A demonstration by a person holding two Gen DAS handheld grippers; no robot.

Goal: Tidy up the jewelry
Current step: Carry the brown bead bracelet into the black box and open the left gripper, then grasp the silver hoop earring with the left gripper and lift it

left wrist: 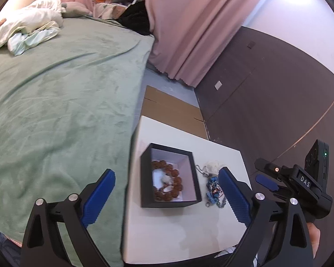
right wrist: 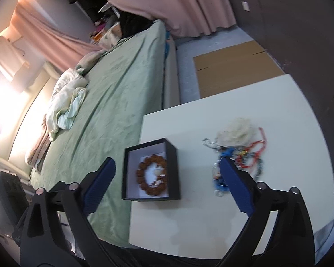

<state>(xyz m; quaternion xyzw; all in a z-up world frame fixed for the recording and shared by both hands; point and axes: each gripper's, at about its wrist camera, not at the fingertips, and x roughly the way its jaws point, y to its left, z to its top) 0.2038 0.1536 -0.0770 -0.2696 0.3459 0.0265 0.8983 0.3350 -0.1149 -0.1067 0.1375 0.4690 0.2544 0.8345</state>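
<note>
Both hand-held grippers spread wide, empty, left (left wrist: 167,189) & right (right wrist: 167,178). Tangled pile (right wrist: 238,155) prob drags several chains at once; bracelet (right wrist: 152,174) already in box (right wrist: 173,155).

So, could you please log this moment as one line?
left gripper: open | right gripper: open | bracelet: in box | pile: on table

A brown wooden-bead bracelet (right wrist: 153,174) lies in the black square cardboard box (right wrist: 173,171) on the white tabletop (right wrist: 189,222); the tangled jewelry pile (right wrist: 240,153) sits at the box's 3 o'clock, the green-blanketed bed (right wrist: 113,89) at its 9 o'clock.
</note>
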